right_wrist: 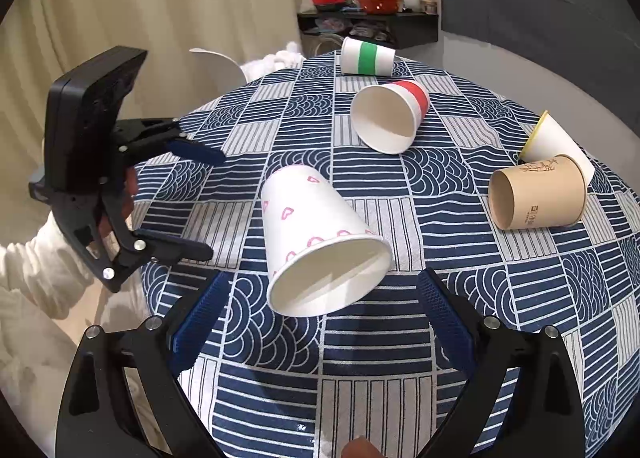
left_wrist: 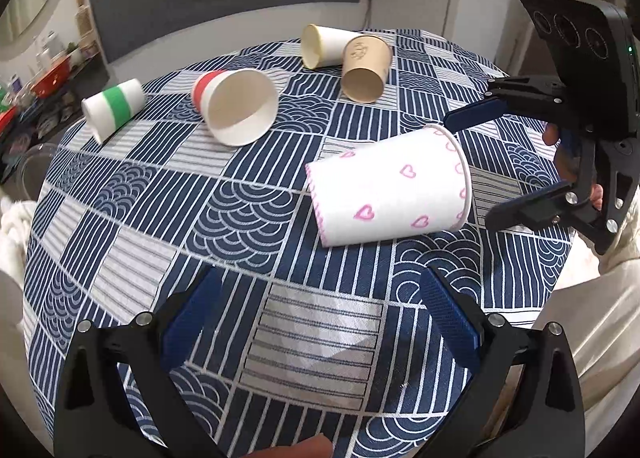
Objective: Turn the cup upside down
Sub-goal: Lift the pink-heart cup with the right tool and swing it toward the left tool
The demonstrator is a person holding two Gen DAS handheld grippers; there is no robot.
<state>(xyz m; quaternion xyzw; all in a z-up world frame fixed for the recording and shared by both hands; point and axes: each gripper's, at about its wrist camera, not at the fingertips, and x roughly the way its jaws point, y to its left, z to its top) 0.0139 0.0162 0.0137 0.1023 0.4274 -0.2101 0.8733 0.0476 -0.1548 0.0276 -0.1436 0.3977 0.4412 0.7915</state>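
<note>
Lying on its side on the patterned tabletop (right_wrist: 400, 398), the heart-printed paper cup (right_wrist: 320, 242) looks light, thin-walled and easily crushed, so the right gripper (right_wrist: 320, 322), fingers spread wide before its open mouth, should pinch gently across the wall near the rim, while the left gripper (left_wrist: 316, 322) hangs equally spread, empty.

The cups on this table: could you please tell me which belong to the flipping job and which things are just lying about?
Job in hand:
- heart-print cup, on its side
- right gripper, open, facing its mouth
- left gripper, open

Lying about:
- red-banded cup
- green-banded cup
- brown cup
- plain white cup
- patterned tablecloth
</note>
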